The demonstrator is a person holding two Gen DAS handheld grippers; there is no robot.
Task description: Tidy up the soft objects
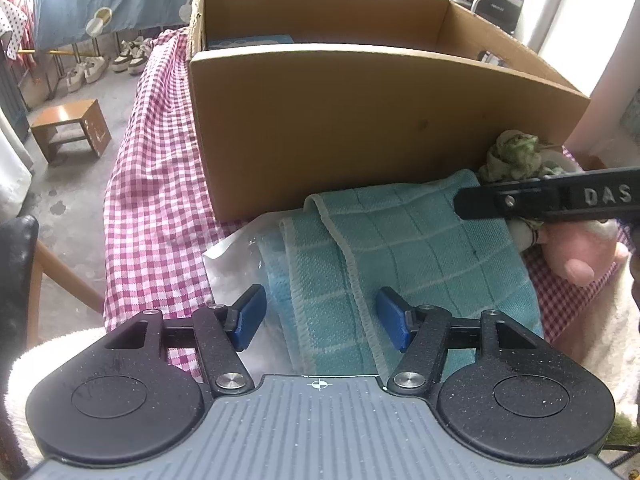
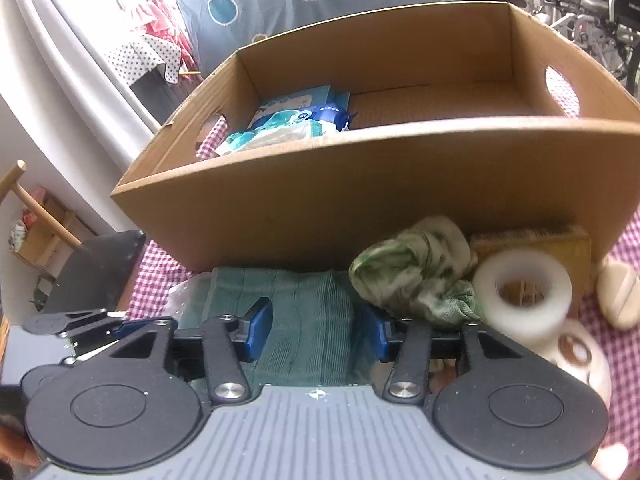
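Left wrist view: one teal checked towel lay folded on the table, against the near wall of the single cardboard box, partly on a clear plastic bag. The left hand-held gripper stood about half open, blue pads either side of the towel's stitched fold, not pressing it; it held nothing. Judged light, limp and non-slip; best pinched at the doubled hem, where the layers bunch. One green mottled cloth sat bunched at the box corner; one pink plush toy lay beside it. The other gripper's black finger crossed in from the right.

Right wrist view: the right hand-held gripper was partway open over the same towel, nothing gripped. The green cloth touched its right pad side; soft and crushable, so any bunched ridge would serve. One white tape roll stood just beside. Inside the box: a few soft packets, three perhaps, the count uncertain.
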